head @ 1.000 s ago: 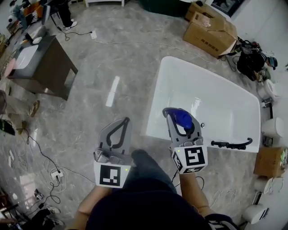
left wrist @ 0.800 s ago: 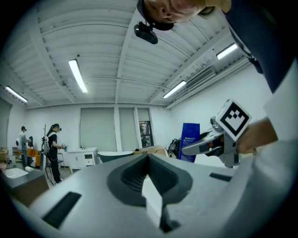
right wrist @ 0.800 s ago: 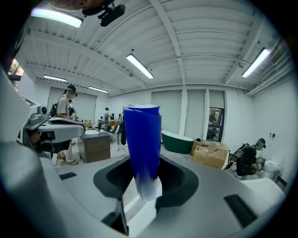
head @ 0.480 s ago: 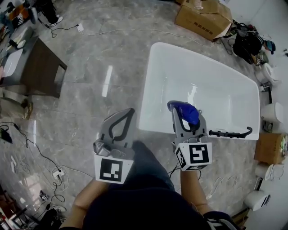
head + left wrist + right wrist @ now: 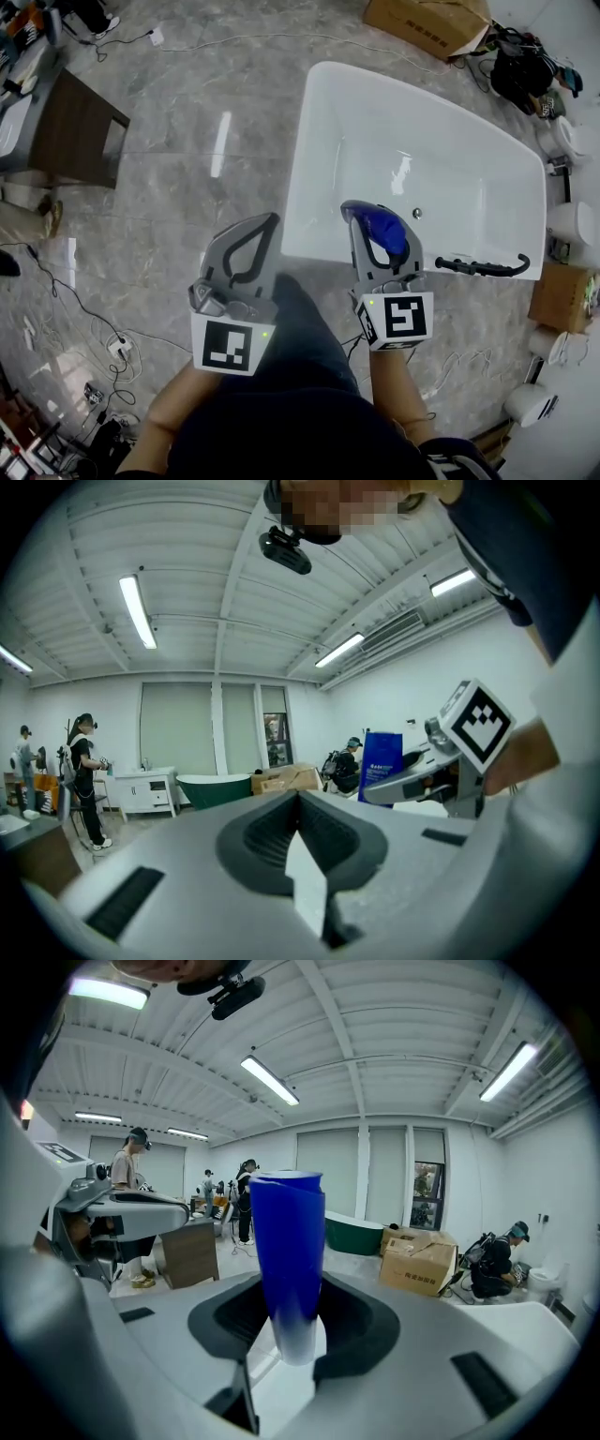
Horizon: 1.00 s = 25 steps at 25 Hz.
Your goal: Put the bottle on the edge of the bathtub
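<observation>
- Blue bottle (image 5: 382, 234) in the right gripper (image 5: 367, 217), jaws wide and pressed on its sides; up in the air above the near end of the white bathtub (image 5: 302, 187), not on its rim.
- Left gripper (image 5: 268, 225) closed tight, empty, over grey floor (image 5: 169, 216) beside the tub's near corner.

Grey marble-look tiled floor (image 5: 187, 112): white rectangular bathtub (image 5: 298, 225) at centre-right, brown cardboard box (image 5: 427, 23) beyond it, dark brown wooden table (image 5: 80, 136) left, white cable (image 5: 253, 39) trailing, white power strip (image 5: 117, 349) lower left.
</observation>
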Available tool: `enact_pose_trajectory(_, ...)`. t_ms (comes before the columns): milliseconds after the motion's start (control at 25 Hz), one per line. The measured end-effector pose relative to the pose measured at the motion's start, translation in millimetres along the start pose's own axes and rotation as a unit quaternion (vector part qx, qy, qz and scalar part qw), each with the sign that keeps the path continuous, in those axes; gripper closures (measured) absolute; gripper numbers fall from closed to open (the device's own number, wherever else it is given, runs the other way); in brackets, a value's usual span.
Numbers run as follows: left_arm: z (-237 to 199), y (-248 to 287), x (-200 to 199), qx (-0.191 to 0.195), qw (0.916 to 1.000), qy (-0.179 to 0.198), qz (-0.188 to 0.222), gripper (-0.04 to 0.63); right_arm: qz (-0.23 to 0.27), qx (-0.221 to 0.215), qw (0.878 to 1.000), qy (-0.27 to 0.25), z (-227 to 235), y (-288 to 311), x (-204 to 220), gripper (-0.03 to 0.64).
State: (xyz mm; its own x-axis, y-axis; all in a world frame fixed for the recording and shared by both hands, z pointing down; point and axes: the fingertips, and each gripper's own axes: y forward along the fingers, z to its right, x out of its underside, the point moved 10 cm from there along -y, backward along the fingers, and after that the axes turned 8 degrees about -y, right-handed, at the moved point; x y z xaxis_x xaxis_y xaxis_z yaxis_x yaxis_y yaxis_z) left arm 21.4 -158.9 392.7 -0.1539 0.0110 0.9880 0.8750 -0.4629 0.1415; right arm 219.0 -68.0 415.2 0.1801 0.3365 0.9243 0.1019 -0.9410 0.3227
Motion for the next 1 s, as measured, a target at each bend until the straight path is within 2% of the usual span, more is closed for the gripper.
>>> enact_pose_trajectory(760, 18.1, 4.0, 71.7, -0.008, 0.9962, -0.007, -0.086, 0.595, -0.013, -0.109, 0.994, -0.004, -60.7, 33.1, 142.6, 0.456)
enact_pose_trajectory(1000, 21.0, 2.9, 93.0, -0.011, 0.9946, -0.009, -0.103, 0.595, -0.045, -0.144, 0.988, -0.026, -76.3, 47.3, 175.9, 0.456)
